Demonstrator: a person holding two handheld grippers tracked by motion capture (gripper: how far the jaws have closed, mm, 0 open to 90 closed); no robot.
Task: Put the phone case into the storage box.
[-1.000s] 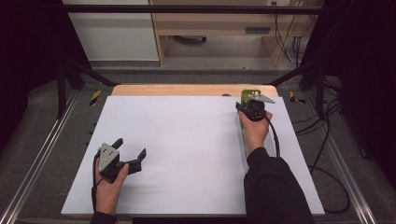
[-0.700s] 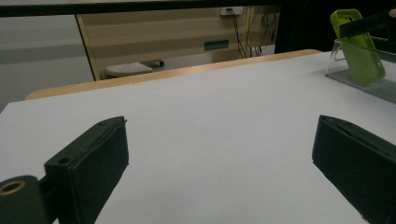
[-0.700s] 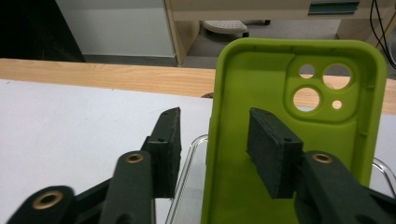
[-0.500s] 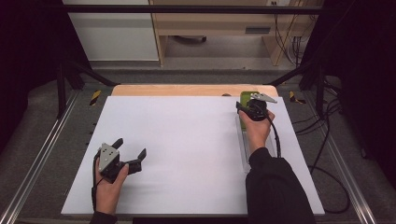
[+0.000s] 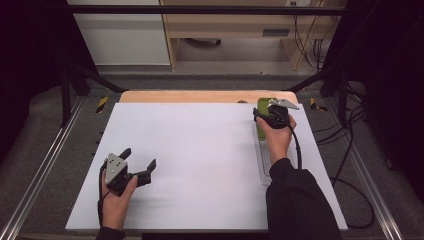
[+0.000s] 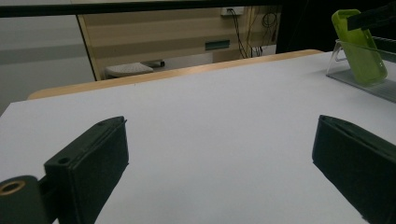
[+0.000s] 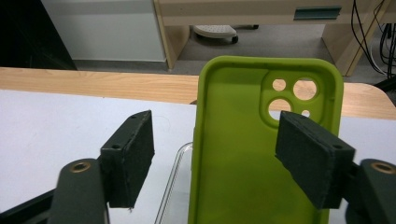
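A lime-green phone case (image 7: 233,140) stands tilted, leaning on a clear plastic stand (image 7: 175,186) at the far right of the white table top (image 5: 200,150). My right gripper (image 7: 217,156) is at the case (image 5: 262,107). Its jaws have just been opening. The left pad is clear of the case's edge and the right pad stands in front of its camera holes, so nothing is gripped. My left gripper (image 5: 139,157) rests open near the front left with nothing between its jaws (image 6: 219,158). From there the case (image 6: 362,46) shows far right.
The clear stand (image 5: 262,160) runs as a long strip toward the front along the right side. A wooden table edge (image 5: 200,96) lies behind the white top. Metal rails flank the table, and cables hang at the right.
The right gripper's jaws stand a little wider at the green case than before. Both hands have kept their places.
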